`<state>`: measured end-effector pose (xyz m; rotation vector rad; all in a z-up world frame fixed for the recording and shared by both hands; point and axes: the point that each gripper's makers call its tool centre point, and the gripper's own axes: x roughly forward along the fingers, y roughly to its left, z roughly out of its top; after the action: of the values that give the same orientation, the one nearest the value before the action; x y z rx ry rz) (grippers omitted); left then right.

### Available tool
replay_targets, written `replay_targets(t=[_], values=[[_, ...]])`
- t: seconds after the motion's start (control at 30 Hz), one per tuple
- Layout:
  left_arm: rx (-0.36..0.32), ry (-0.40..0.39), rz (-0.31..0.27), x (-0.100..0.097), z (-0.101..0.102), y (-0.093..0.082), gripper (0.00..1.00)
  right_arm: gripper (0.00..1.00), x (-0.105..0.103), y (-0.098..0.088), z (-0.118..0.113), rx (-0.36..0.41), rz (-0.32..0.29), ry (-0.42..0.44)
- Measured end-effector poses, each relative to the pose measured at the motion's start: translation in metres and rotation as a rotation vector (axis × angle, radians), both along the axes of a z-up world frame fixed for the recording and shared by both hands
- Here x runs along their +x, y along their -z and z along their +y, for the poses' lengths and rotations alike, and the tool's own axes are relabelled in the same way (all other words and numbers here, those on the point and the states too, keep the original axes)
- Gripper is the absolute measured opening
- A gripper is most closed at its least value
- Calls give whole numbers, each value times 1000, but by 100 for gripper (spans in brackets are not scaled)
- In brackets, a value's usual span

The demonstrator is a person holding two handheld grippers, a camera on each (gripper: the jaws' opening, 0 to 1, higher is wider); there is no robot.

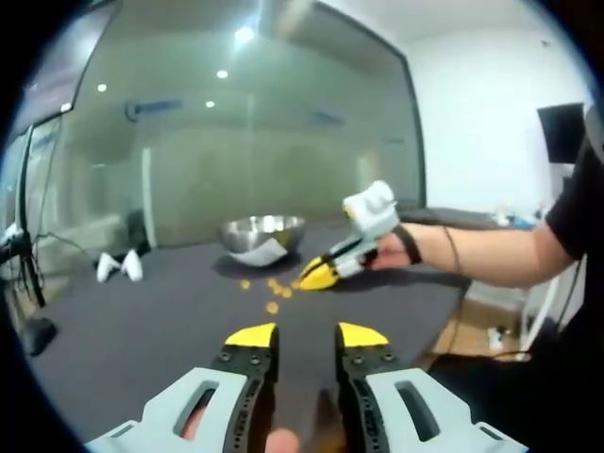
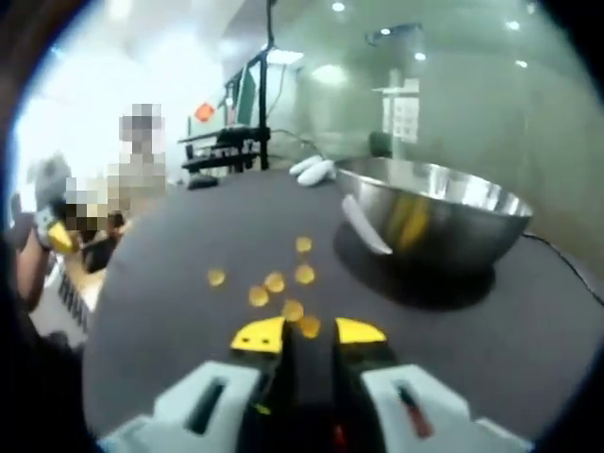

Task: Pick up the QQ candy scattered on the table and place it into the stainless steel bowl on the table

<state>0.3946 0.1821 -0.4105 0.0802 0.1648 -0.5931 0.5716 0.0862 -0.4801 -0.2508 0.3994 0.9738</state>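
Note:
Several small orange-yellow QQ candies (image 2: pixel 275 281) lie scattered on the dark table, just in front of the stainless steel bowl (image 2: pixel 429 215). My right gripper (image 2: pixel 310 332) is low over the table, jaws open. One candy (image 2: pixel 309 327) sits right at the gap between its yellow fingertips (image 2: pixel 260 334). In the left gripper view the same candies (image 1: pixel 272 284) lie before the bowl (image 1: pixel 262 232), and the right gripper (image 1: pixel 321 274) points down at them. My left gripper (image 1: pixel 307 335) hovers farther back over bare table, open with nothing between its jaws.
Two white objects (image 1: pixel 119 267) lie at the table's far left, also seen as white objects (image 2: pixel 313 170) behind the bowl. A person's arm (image 1: pixel 491 255) reaches in from the right. A glass wall (image 1: pixel 236 142) stands behind the table. A dark stand (image 2: pixel 231 142) stands beyond the table.

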Motion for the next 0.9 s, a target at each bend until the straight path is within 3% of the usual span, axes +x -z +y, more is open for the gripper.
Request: replay_targets(t=[0.43, 0.53, 0.9], values=[[3, -4, 3, 2, 1, 1, 25, 17, 7, 1, 1, 8, -4, -15], [4, -2, 1, 2, 0, 0, 25, 10, 7, 0, 2, 6, -11, -11], [12, 1, 0, 2, -1, -1, 25, 9, 5, 0, 3, 14, -22, -12]])
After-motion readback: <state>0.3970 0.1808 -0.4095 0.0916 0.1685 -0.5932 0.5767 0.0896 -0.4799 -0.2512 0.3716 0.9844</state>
